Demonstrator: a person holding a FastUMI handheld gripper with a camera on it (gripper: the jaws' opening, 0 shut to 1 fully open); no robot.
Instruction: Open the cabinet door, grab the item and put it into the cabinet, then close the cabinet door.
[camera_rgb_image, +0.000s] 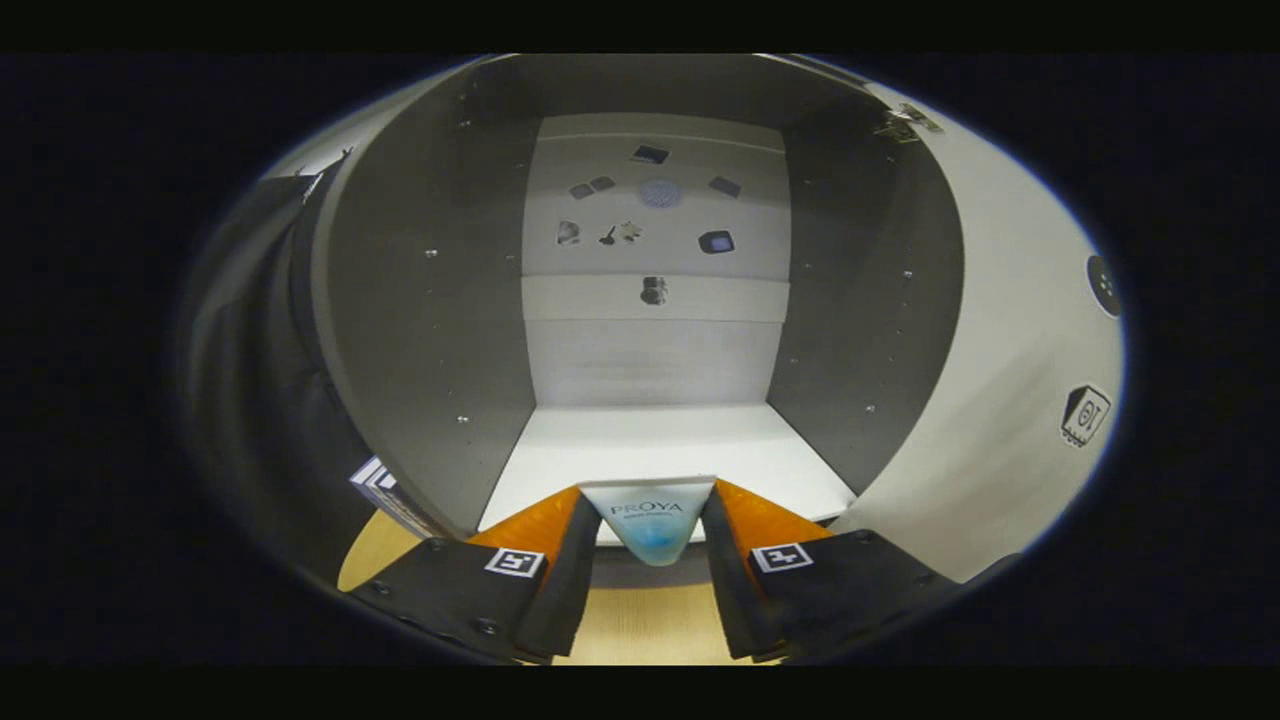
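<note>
Item: small pale box with a blue lower part and printed lettering (648, 520), the task's thing. Location: held between the jaws, at the front lip of the cabinet floor, not yet inside.

Gripper (648, 540): jaws narrow, both pressing on the box's sides; grip looks firm and centred, the box upright.

Cabinet: open-fronted grey-walled cabinet (430, 300) with a white floor (660, 445) and a pale back panel carrying small dark stickers. The white door (1010, 330) stands swung open beside the jaws, its round dark knob (1103, 285) near its outer edge.

Tabletop: light wooden tabletop (640, 625) beneath the jaws, in front of the cabinet.

Step in hand, as we judge it: carrying the box in. We advise keeping the jaws level and centred between the two side walls, moving straight forward well onto the white floor, lowering until the box base rests flat, and only then parting the jaws. We then withdraw straight back, clear of the door, before reaching to swing the door shut.
</note>
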